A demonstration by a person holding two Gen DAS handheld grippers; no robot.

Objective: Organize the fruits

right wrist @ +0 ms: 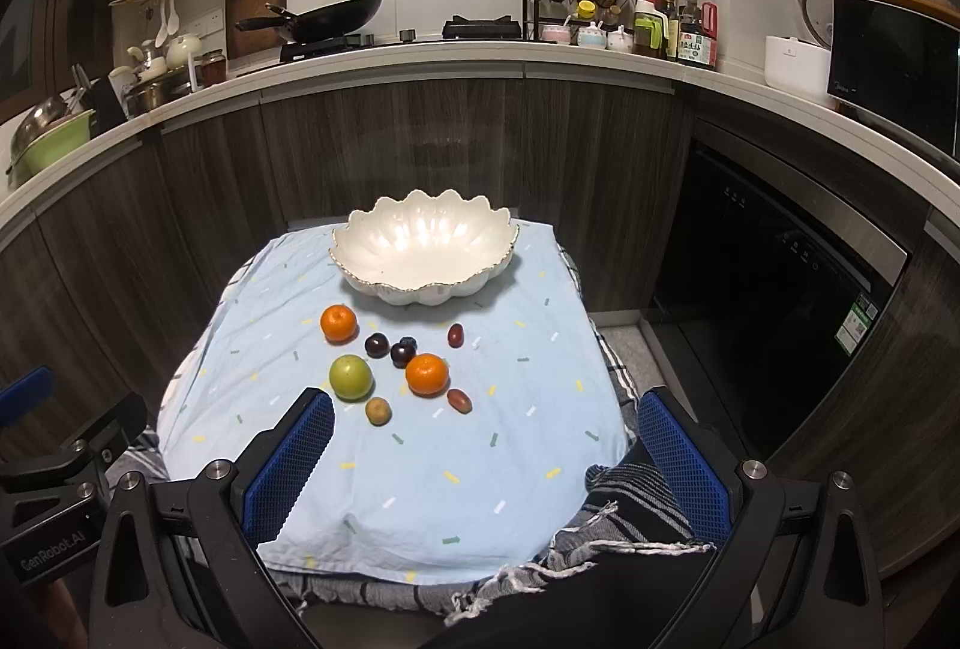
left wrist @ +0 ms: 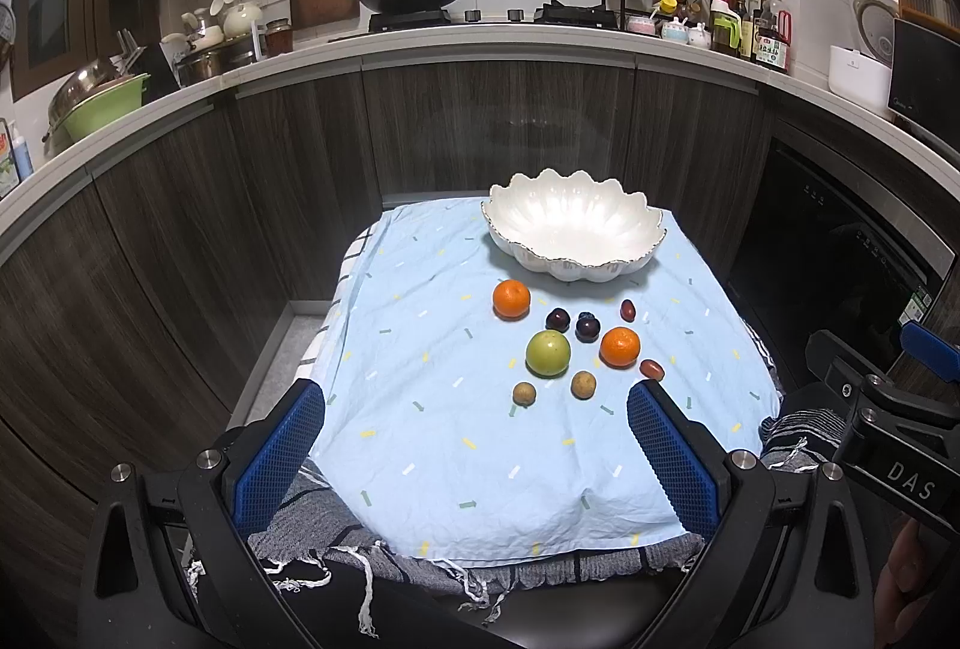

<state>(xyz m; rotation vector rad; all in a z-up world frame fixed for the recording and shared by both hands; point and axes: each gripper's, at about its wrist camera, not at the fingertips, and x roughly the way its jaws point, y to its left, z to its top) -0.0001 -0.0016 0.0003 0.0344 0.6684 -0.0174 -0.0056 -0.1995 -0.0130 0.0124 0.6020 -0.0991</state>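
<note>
A curved kitchen counter [left wrist: 480, 43] on dark cabinets rings the small table, whose light-blue cloth [left wrist: 456, 433] is bare along the near and left edges. The white scalloped bowl [left wrist: 570, 229] sits empty at the far edge. Just before it cluster two oranges [left wrist: 511, 299], a green apple [left wrist: 548, 353], plums [left wrist: 558, 319] and small brown fruits [left wrist: 583, 384]. The left gripper [left wrist: 474, 445] and right gripper [right wrist: 486, 463] hover with jaws apart, holding nothing.
</note>
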